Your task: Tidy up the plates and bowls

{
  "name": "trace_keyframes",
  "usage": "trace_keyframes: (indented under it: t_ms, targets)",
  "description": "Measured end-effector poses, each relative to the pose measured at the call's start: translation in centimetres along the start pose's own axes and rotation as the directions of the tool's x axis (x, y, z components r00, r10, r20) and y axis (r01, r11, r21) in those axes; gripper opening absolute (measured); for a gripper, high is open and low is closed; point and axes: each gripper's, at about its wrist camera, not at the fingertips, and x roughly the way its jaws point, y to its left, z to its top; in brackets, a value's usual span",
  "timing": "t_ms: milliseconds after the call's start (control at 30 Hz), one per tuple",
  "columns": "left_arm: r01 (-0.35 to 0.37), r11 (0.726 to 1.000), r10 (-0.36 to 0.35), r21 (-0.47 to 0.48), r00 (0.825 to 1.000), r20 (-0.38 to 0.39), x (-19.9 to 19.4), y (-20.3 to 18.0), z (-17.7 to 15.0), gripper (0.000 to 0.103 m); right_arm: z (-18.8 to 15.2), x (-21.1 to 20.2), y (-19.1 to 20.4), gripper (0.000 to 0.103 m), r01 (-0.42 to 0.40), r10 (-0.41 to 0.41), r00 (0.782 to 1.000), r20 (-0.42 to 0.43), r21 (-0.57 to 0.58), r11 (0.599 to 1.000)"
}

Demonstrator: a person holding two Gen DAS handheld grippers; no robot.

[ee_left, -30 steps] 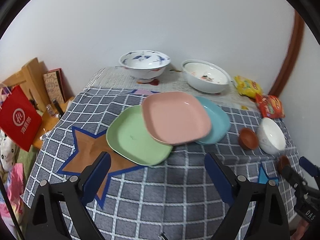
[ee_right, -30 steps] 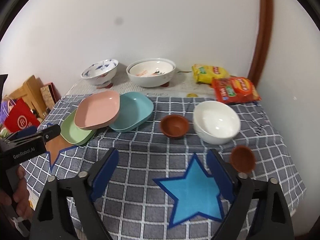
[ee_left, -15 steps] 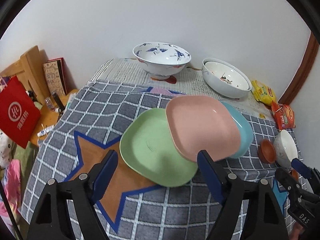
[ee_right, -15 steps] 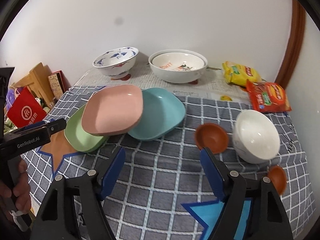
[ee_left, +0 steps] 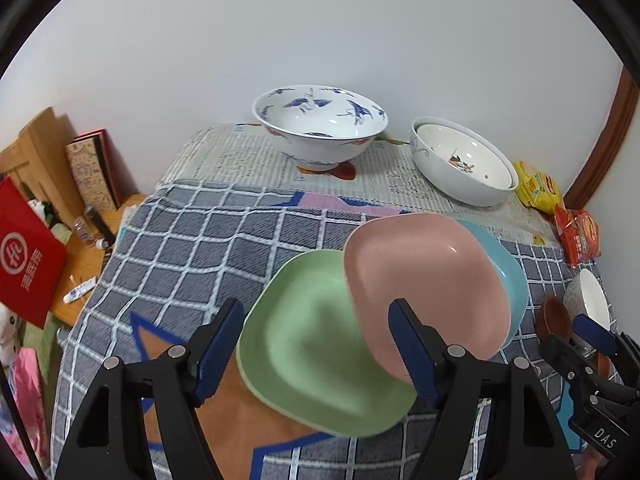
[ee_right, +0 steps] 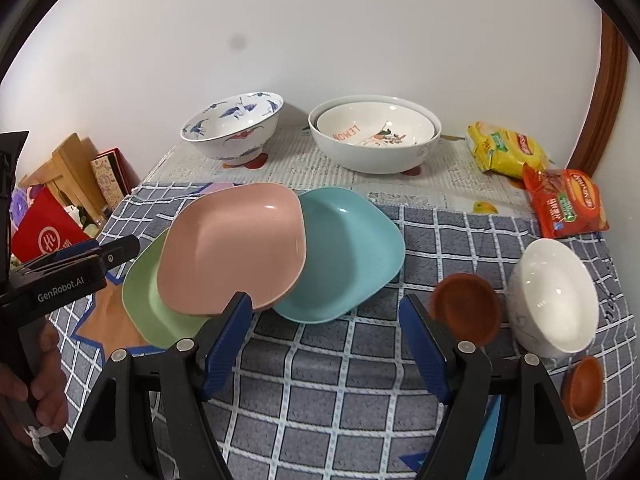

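Three square plates overlap on the checked cloth: green (ee_left: 308, 320) lowest, pink (ee_left: 424, 280) tilted on it, and blue (ee_left: 506, 268) beneath the pink one's far side. My left gripper (ee_left: 316, 348) hovers just short of the green plate's near edge. Its jaws are closing and its pads touch nothing. My right gripper (ee_right: 324, 344) hangs above bare cloth in front of the pink plate (ee_right: 236, 248) and the blue plate (ee_right: 348, 256). Its jaws are closing too, with nothing between them. A brown dish (ee_right: 466, 308), a white bowl (ee_right: 556, 296) and a second brown dish (ee_right: 584, 388) lie to its right.
At the back stand a blue-patterned bowl (ee_right: 236, 128) and a large white bowl (ee_right: 376, 140) with a smaller one nested inside. Yellow (ee_right: 504, 148) and red (ee_right: 564, 200) snack packets lie back right. An orange star patch (ee_left: 240, 420) shows under the green plate. Clutter sits past the table's left edge.
Both grippers have moved forward and down toward the plates, which now look larger. Both pairs of jaws have narrowed. No dish has moved.
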Motion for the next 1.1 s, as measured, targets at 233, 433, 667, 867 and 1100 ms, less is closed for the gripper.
trace_keyframes:
  t_ms: [233, 433, 667, 867, 1100]
  targets:
    - [0.029, 0.999, -0.028, 0.038, 0.999, -0.024, 3.0, -1.1, 1.5, 0.071, 0.9, 2.6, 0.0, 0.069, -0.017, 0.018, 0.999, -0.026, 0.030, 0.999]
    - [0.041, 0.998, -0.039, 0.039, 0.998, -0.047, 5.4, -1.4, 2.7, 0.071, 1.2, 4.3, 0.1, 0.065, -0.034, 0.037, 0.998, -0.048, 0.055, 0.998]
    - [0.043, 0.998, -0.040, 0.052, 0.997, -0.060, 7.0, -1.8, 2.9, 0.063, 1.4, 6.4, 0.5, 0.050, -0.045, 0.049, 0.995, -0.088, 0.054, 0.998]
    - [0.057, 0.997, -0.052, 0.056, 0.995, -0.087, 8.0, -2.0, 2.7, 0.039, 1.3, 7.9, 0.6, 0.027, -0.071, 0.080, 0.989, -0.125, 0.070, 0.995]
    - [0.089, 0.994, -0.083, 0.066, 0.993, -0.078, 7.2, -2.6, 2.6, 0.015, 1.2, 8.2, 1.0, 0.014, -0.067, 0.073, 0.990, -0.123, 0.052, 0.996]
